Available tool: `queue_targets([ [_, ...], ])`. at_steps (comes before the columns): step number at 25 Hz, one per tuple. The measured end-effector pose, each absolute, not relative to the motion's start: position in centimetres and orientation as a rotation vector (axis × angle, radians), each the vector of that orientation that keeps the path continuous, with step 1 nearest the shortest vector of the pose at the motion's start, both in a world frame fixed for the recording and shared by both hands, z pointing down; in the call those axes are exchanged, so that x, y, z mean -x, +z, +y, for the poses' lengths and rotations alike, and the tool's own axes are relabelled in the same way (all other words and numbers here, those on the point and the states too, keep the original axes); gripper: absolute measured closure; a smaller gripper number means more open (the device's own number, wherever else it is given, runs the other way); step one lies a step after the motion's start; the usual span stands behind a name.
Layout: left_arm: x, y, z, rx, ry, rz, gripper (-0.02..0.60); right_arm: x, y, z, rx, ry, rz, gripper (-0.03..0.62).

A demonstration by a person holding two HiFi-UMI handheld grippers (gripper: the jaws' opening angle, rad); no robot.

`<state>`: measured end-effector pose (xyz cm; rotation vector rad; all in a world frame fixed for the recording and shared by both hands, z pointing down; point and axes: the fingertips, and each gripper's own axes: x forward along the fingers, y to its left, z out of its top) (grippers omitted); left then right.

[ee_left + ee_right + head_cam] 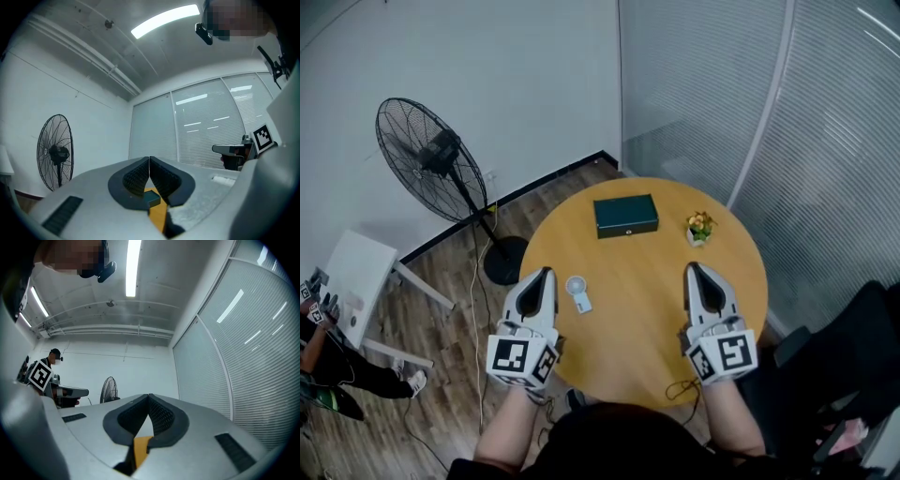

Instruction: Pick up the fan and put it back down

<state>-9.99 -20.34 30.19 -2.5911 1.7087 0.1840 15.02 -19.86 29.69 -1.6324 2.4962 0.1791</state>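
Both claws are pinched shut and empty, the left claw (546, 274) and right claw (691, 270) hovering over the near half of the round surface (642, 314). A floor fan (431, 159) stands on the floor at left, and a dark box (625, 216) sits at the far side. The small fan (577, 291) lies flat just right of the left claw's tip, head away, handle running back toward the person. The right claw is well apart, so left is nearer. This fits either a lift to come or a fan already set back.
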Motion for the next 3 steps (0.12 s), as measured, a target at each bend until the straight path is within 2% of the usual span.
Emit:
queue_targets([
  [3,9.69,30.07,-19.97,2.586,0.185,1.703,0.575,-15.29,29.45,-19.47,1.628,0.183,2.498,0.59],
])
